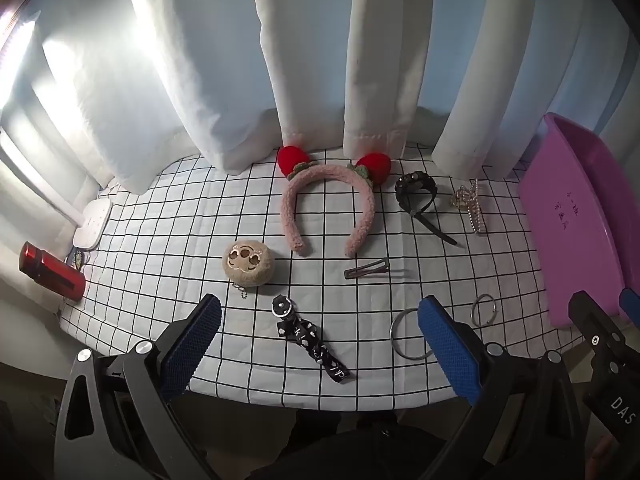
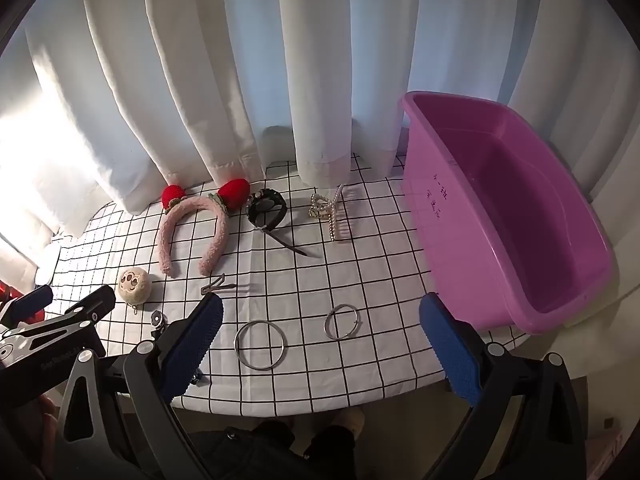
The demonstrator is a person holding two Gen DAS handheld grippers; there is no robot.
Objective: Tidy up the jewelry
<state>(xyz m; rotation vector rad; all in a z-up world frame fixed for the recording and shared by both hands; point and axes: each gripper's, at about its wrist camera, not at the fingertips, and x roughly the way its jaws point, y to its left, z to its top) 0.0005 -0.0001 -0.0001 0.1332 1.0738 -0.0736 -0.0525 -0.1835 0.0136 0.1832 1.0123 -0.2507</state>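
Silver bangles, one large (image 2: 260,345) and one small (image 2: 341,321), are lying at lower centre of our right view, between our released right gripper (image 2: 320,344); purple plastic tub (image 2: 416,184) is standing right. Left gripper (image 1: 320,344), also released, is hovering over a patterned strap (image 1: 308,340), fuzzy pink headband (image 1: 326,208) beyond.

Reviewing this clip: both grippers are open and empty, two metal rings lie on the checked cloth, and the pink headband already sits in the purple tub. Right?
Not quite. The headband still lies on the cloth near the curtain; the tub looks empty in the right wrist view. The rest holds.
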